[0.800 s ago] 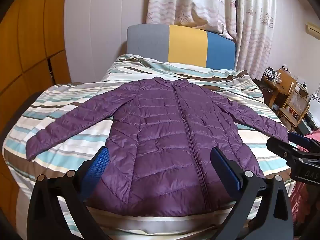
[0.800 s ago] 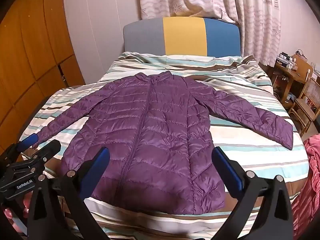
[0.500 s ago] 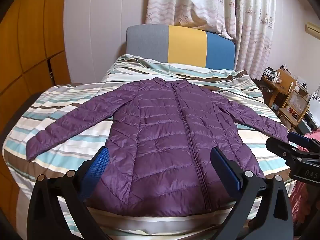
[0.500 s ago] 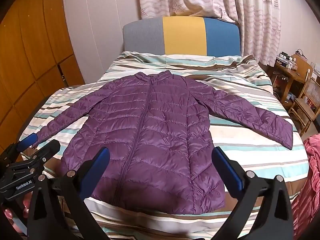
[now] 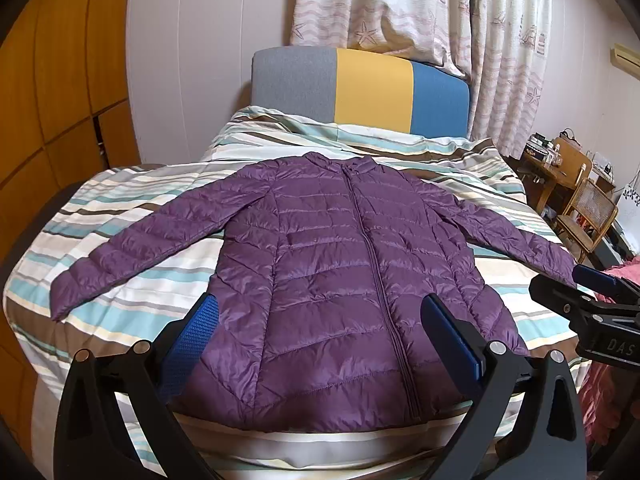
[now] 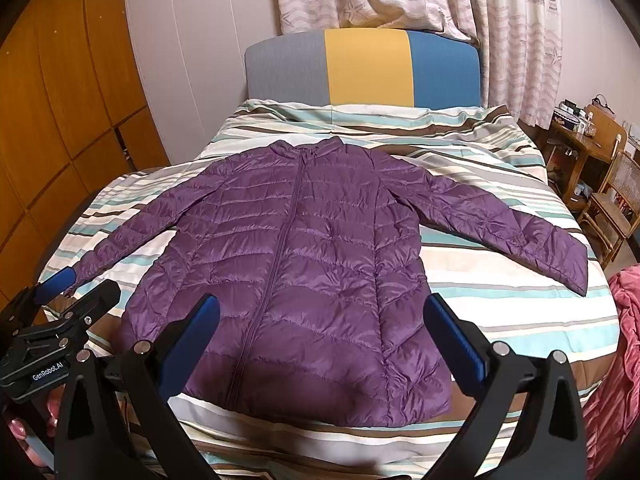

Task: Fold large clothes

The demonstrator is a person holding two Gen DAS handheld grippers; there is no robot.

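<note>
A purple quilted puffer jacket [image 5: 340,264] lies flat and zipped on the striped bed [image 5: 120,304], collar toward the headboard, both sleeves spread out to the sides. It also shows in the right wrist view [image 6: 304,264]. My left gripper [image 5: 320,320] is open and empty, held above the jacket's hem at the foot of the bed. My right gripper [image 6: 320,320] is open and empty, also above the hem, to the right of the left one. The right gripper shows at the right edge of the left wrist view [image 5: 592,304]; the left gripper shows at the left edge of the right wrist view [image 6: 60,312].
A grey, yellow and blue headboard [image 5: 360,88] stands at the far end under patterned curtains [image 5: 420,12]. Wooden wardrobe doors [image 5: 52,80] line the left side. A desk and wooden chair [image 5: 580,200] stand at the right. A pink cloth [image 6: 616,360] lies at the bed's right corner.
</note>
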